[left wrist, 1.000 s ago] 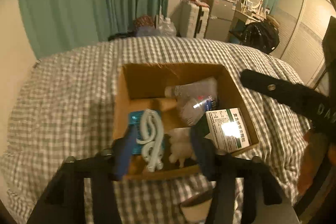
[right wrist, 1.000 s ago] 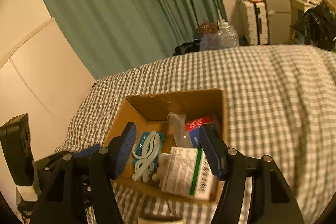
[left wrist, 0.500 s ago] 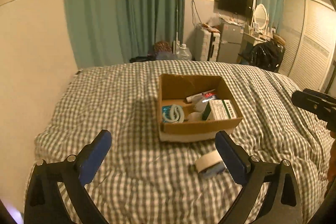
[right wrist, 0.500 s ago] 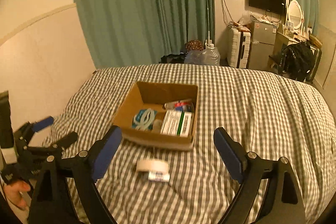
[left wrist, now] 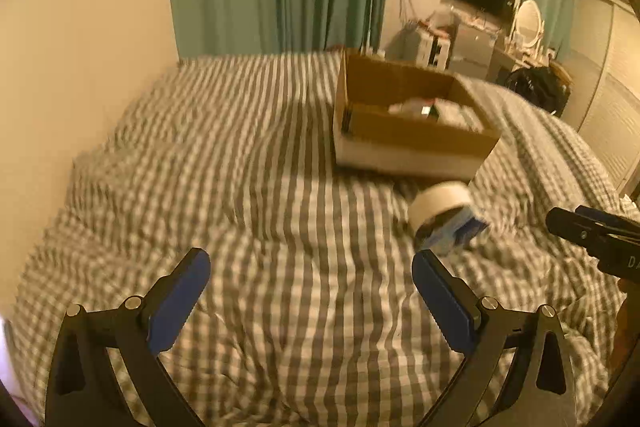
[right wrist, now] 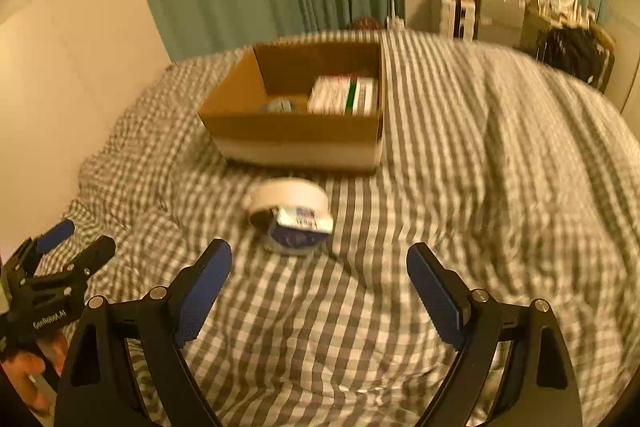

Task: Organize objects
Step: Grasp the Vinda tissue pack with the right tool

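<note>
Right now we are holding both tools low over the checked bedspread (right wrist: 460, 155), each with its blue-padded tongs spread wide apart and nothing between them: the right gripper (right wrist: 319, 269) is facing the two loose items, and the left gripper (left wrist: 311, 277) is hovering off to their left. Just ahead, a white tape roll (right wrist: 286, 195) is leaning on a small blue packet (right wrist: 298, 233), touching it. Beyond them, the cardboard box (right wrist: 296, 137) is already holding a green-striped carton (right wrist: 344, 95) and other blurred things. We are judging that collecting this pair is the step in hand; next we are needing to lower the right tongs around the roll.
</note>
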A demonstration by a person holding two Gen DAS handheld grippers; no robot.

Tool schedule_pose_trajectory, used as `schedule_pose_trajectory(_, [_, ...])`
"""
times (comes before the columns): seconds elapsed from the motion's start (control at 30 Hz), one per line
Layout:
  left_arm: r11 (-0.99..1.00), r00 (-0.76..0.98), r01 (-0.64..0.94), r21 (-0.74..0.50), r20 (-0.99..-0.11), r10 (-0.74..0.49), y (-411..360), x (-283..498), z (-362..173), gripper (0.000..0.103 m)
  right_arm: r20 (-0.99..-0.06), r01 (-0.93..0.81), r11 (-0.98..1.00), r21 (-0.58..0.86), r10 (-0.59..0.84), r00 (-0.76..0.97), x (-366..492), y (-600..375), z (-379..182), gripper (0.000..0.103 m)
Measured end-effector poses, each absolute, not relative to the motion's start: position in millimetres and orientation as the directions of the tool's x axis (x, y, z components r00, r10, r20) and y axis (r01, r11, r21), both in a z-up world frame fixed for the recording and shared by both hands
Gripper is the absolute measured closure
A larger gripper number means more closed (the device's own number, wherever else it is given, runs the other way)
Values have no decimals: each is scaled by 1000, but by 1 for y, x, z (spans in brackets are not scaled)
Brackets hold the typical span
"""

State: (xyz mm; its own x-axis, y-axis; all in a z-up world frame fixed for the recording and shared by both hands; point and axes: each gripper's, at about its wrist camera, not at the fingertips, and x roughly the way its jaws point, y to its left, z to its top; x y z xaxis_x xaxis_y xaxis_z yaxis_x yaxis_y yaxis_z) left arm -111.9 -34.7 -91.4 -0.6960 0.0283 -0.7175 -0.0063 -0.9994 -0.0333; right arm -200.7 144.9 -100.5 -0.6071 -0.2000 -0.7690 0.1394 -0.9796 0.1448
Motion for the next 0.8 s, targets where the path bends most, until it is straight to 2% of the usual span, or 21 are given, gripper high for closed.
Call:
schedule_pose_trajectory(0.3, [-999, -633, -52, -11, -773, 41, -11, -153, -148, 0, -819, 110, -967, 231, -254, -515, -256, 138, -176, 13])
schedule_pose_trajectory(0.5, [-995, -604, -99, 20, -796, 44, 3, -175, -169, 0, -809, 114, -942, 316, -330, -487, -280, 136, -195, 14])
schedule_pose_trajectory(0.6, [-993, -593, -116, 28, -804, 47, 10, -179, -175, 0, -797, 134, -935, 329, -351, -492, -281, 135, -195, 25])
schedule_pose_trajectory(0.63, [-992, -590, -123, 33, -806, 47, 13, -179, -177, 0, -791, 138, -929, 342, -364, -492, -280, 135, -194, 33])
schedule_pose_trajectory(0.67, [-991, -589, -131, 40, -807, 45, 16, -178, -177, 0, -783, 143, -924, 353, -376, -496, -279, 135, -192, 46])
schedule_pose_trajectory(0.7, [-989, -588, -137, 48, -807, 43, 18, -177, -176, 0, -773, 151, -923, 354, -380, -508, -276, 135, -189, 50])
schedule_pose_trajectory(0.8, [-987, -592, -152, 56, -804, 46, 25, -174, -172, 0, -780, 158, -946, 284, -324, -536, -264, 135, -178, 50])
